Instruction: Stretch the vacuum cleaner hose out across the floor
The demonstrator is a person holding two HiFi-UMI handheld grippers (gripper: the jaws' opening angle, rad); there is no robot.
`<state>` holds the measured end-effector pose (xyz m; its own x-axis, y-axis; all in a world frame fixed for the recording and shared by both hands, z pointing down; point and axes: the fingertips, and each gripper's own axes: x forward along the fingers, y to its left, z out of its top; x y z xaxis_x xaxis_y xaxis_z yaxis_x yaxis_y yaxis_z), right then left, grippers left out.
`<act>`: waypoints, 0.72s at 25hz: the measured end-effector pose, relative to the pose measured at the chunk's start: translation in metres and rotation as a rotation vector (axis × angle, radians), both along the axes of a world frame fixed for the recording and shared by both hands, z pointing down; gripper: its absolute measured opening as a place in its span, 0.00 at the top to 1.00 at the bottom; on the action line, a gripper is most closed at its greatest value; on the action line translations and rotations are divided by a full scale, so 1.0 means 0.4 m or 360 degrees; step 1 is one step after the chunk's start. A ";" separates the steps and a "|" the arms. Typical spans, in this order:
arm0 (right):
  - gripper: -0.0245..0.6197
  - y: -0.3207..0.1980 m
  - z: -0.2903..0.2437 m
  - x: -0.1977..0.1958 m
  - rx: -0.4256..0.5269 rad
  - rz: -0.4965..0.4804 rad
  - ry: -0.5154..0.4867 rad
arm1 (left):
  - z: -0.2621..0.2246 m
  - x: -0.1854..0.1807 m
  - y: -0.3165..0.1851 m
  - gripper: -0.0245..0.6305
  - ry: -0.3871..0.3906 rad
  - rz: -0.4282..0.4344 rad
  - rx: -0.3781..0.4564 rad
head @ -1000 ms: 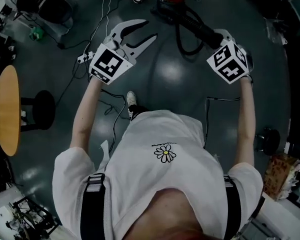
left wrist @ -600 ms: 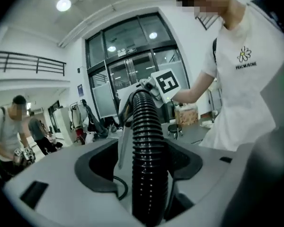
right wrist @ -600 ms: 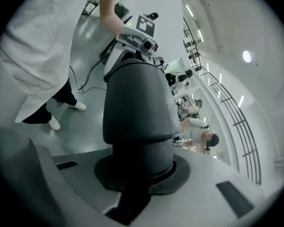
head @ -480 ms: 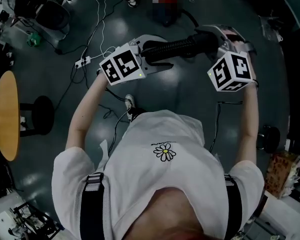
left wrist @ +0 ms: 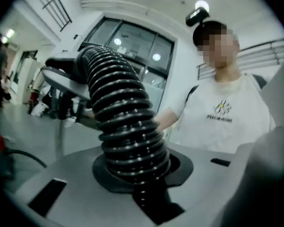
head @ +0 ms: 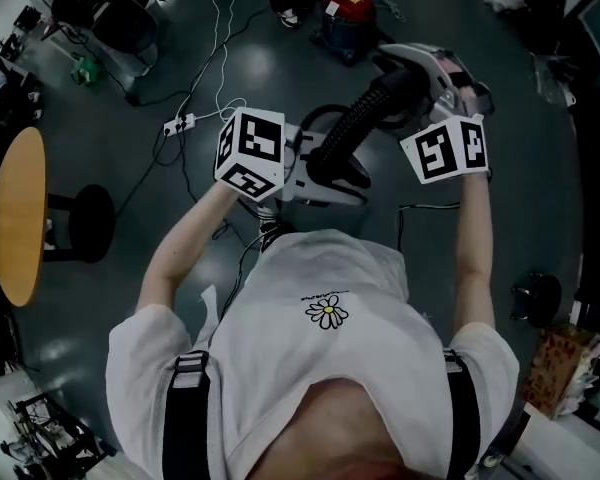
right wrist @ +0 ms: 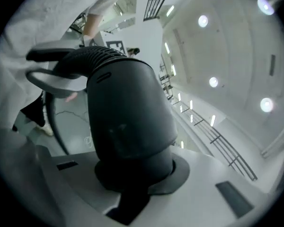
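Hose: black and ribbed, held up in the air in front of the person's chest, well above the floor. Its far run drops away toward the red vacuum cleaner near the floor's far side. Left hand-held gripper: jaws closing, ribbed section between them and filling the round seat, so it is clenching onto the hose low on the span. Right hand-held gripper: clamped on the smooth cuff at the hose's end, jaws snug round it. The two grips sit near each other, with a short steep stretch of hose between. Step in hand, as I judge it: secure both holds, then draw the hose out. To do it well, let the left jaws settle into a groove between ribs before any pull. Then move the cuff end away from the vacuum cleaner and lower it toward the floor, pulling along the hose's own line, not across it. Steady tension only, since a jerk could drag the cleaner. Power strip and cables lie left of the path; steer clear.
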<state>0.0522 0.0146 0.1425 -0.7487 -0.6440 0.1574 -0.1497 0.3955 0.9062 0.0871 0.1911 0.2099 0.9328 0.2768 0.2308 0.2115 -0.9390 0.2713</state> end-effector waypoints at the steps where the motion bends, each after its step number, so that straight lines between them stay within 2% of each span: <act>1: 0.85 0.016 -0.032 -0.017 0.0050 -0.0057 -0.0127 | -0.042 0.011 0.044 0.80 0.0149 0.0094 -0.0138; 2: 0.85 0.036 -0.061 -0.028 0.0085 -0.0113 -0.0247 | -0.086 0.021 0.088 0.80 0.0290 0.0197 -0.0258; 4: 0.85 0.067 -0.097 -0.025 0.0082 -0.0178 -0.0426 | -0.159 0.042 0.152 0.81 0.0493 0.0349 -0.0404; 6: 0.85 0.081 -0.095 0.005 -0.0008 -0.0162 -0.0543 | -0.198 0.068 0.181 0.81 0.0564 0.0371 -0.0468; 11: 0.85 0.145 -0.004 0.013 -0.0278 -0.0188 -0.0784 | -0.186 0.101 0.250 0.81 0.0558 0.0274 -0.0587; 15: 0.85 0.254 0.080 -0.048 -0.0425 -0.0180 -0.0730 | -0.145 0.041 0.350 0.80 0.0610 0.0174 -0.0608; 18: 0.80 0.352 0.124 -0.074 -0.0492 -0.0131 -0.0731 | -0.131 -0.024 0.437 0.80 0.0728 0.0050 -0.0661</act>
<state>0.0225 0.1553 0.1923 -0.8308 -0.5560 -0.0251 -0.4592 0.6594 0.5952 0.0774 0.3660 0.1574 0.9017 0.2869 -0.3235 0.4188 -0.7659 0.4879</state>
